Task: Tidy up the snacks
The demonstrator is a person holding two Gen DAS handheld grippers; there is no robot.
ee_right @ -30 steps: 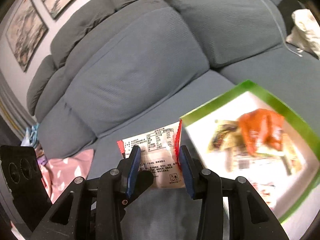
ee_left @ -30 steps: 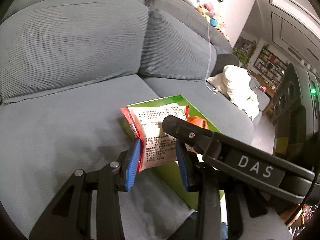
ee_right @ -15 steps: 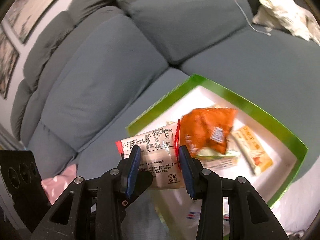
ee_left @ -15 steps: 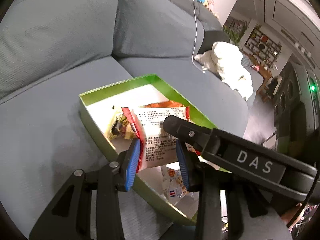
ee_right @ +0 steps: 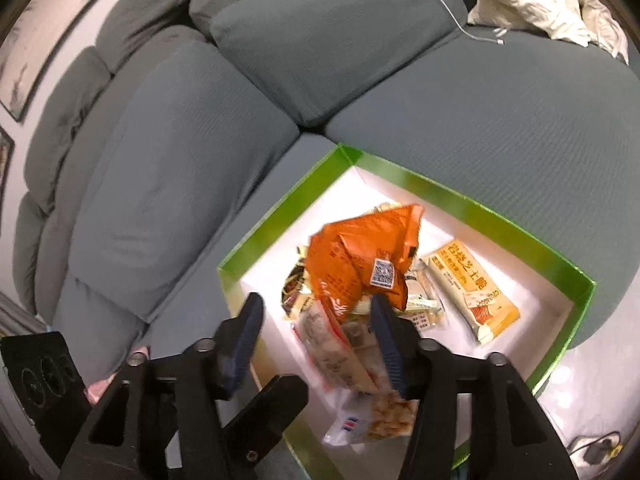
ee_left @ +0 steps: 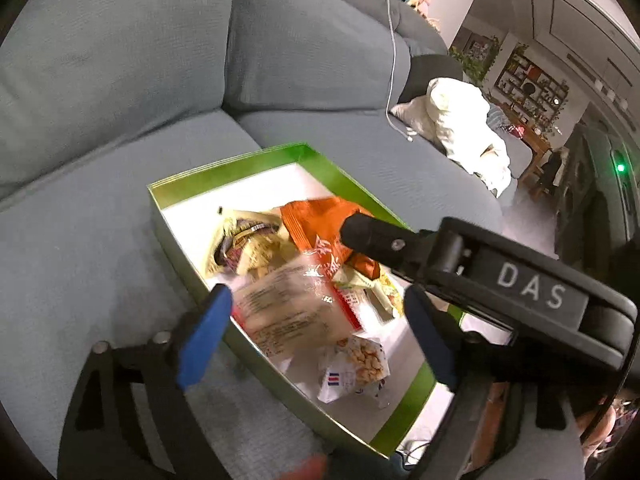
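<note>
While both tools hang over a green box (ee_left: 188,190) sitting on the seat of a grey sofa (ee_left: 100,260), a white snack packet with printed text and a red edge (ee_left: 288,312) lies blurred between them, over the near left side of the box. Blue pads on the left tool (ee_left: 316,344) are spread wide, one at each side of the packet, and neither clearly touches it. Seen from the right wrist camera, the right tool (ee_right: 316,340) also stands open, with the same packet (ee_right: 336,356) close against its right pad; whether it touches is hard to tell. Inside the white-floored box, an orange bag (ee_right: 360,256) lies near the middle on top of other wrappers, a yellow packet (ee_right: 472,292) lies toward the right wall, and a clear bag of small puffs (ee_left: 356,368) lies near the front corner. A cream cloth (ee_left: 460,128) is heaped at the far end of the sofa, with a thin white cable (ee_left: 392,52) hanging down the back cushion beside it.
</note>
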